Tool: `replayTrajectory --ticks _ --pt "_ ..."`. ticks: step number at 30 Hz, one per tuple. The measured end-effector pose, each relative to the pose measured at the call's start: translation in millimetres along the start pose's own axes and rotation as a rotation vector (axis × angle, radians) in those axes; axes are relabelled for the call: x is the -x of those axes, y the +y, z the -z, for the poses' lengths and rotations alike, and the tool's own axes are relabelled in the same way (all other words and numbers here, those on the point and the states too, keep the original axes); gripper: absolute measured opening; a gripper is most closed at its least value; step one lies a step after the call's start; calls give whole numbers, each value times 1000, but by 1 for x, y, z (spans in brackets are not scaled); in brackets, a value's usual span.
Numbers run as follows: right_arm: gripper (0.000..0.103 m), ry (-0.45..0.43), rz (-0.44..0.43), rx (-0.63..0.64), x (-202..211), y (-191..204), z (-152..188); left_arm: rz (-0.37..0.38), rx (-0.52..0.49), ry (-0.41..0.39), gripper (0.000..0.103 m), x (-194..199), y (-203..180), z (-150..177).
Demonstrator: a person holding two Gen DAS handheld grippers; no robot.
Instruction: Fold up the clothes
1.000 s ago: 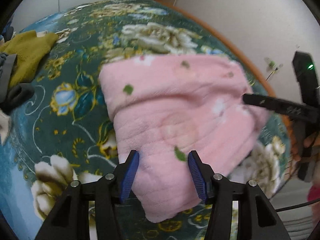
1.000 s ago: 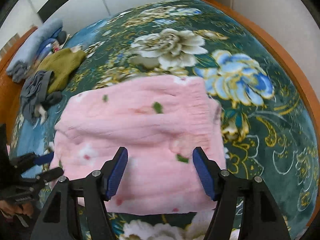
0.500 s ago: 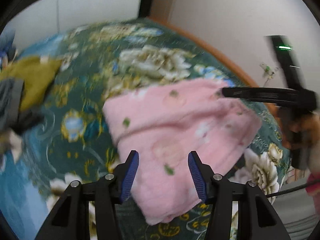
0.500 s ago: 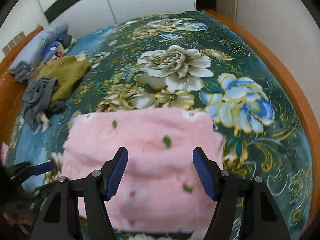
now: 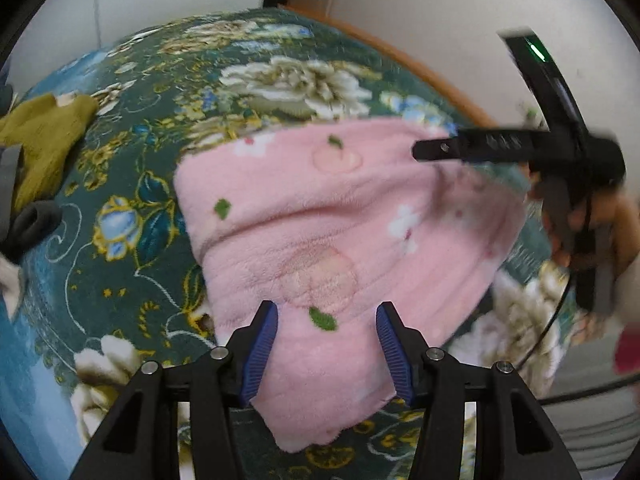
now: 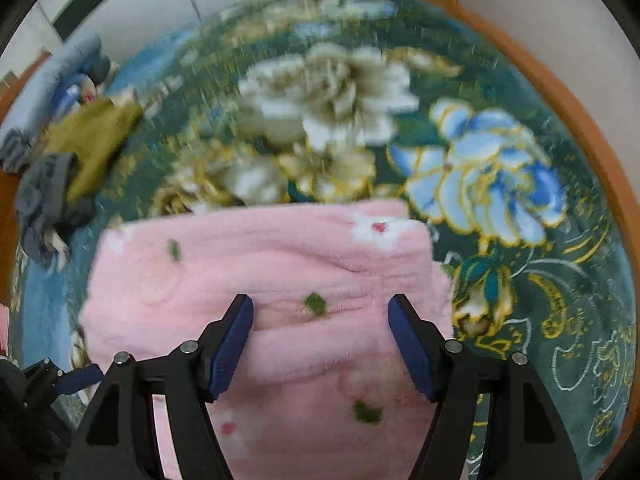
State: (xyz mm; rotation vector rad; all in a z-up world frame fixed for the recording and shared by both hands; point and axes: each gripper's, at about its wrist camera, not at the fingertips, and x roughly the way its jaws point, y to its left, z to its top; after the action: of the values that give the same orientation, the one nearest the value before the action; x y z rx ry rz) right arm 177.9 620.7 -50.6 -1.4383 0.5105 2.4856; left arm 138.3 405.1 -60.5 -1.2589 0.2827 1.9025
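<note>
A folded pink fleece garment (image 5: pixel 332 232) with small flowers and green leaves lies on the floral bedspread (image 5: pixel 132 208). My left gripper (image 5: pixel 326 344) hovers open over its near corner, nothing between the blue pads. In the left wrist view the other gripper (image 5: pixel 480 148) reaches in from the right above the cloth's far corner, held by a hand (image 5: pixel 584 216). In the right wrist view the pink garment (image 6: pixel 260 264) fills the lower middle, and my right gripper (image 6: pixel 320 344) stands open above it, holding nothing.
An olive garment (image 6: pixel 96 136) and grey clothes (image 6: pixel 44 196) lie at the bed's left, beside a rolled blue-grey bundle (image 6: pixel 52 76). An orange wooden bed frame (image 6: pixel 568 92) borders the right edge, with a white wall behind. Dark green bedspread (image 6: pixel 560 280) lies open to the right.
Both grippers have pulled back and lifted off the pink garment, which stays folded on the bed. The right view is blurred from motion.
</note>
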Motion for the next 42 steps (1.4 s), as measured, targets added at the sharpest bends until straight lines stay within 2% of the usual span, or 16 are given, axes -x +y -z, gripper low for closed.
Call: replayTrajectory --ticks 4,6,8,11,17,19,23,25,29,31,33,42 --pt "71 -70 3 14 25 9 15 -35 53 -50 55 18 7 9" --pt "71 -77 15 49 37 17 36 -52 94 -70 55 24 11 19" --pt "71 -78 19 63 47 24 58 -80 116 -60 55 25 14 29" --pt "71 -57 23 36 51 28 94 -112 91 -43 55 21 15 42" --pt "71 10 67 -85 19 25 150 -170 41 -43 56 16 11 61" --pt "71 30 68 -107 7 28 159 -198 28 -40 62 15 8 67" --pt "74 29 82 -120 -9 37 171 -217 30 4 67 2 9 79" --pt "75 10 100 -118 -12 41 173 -228 42 25 76 -7 14 85" --pt "87 -23 135 -101 -19 49 175 -255 46 22 88 -23 24 90" --pt "88 -37 153 -89 -23 54 176 -257 63 22 97 -29 30 93" --pt "94 -51 171 -76 -26 59 177 -258 85 14 103 -34 37 95" --pt "101 -139 257 -49 -36 74 179 -204 124 -4 103 -44 49 102"
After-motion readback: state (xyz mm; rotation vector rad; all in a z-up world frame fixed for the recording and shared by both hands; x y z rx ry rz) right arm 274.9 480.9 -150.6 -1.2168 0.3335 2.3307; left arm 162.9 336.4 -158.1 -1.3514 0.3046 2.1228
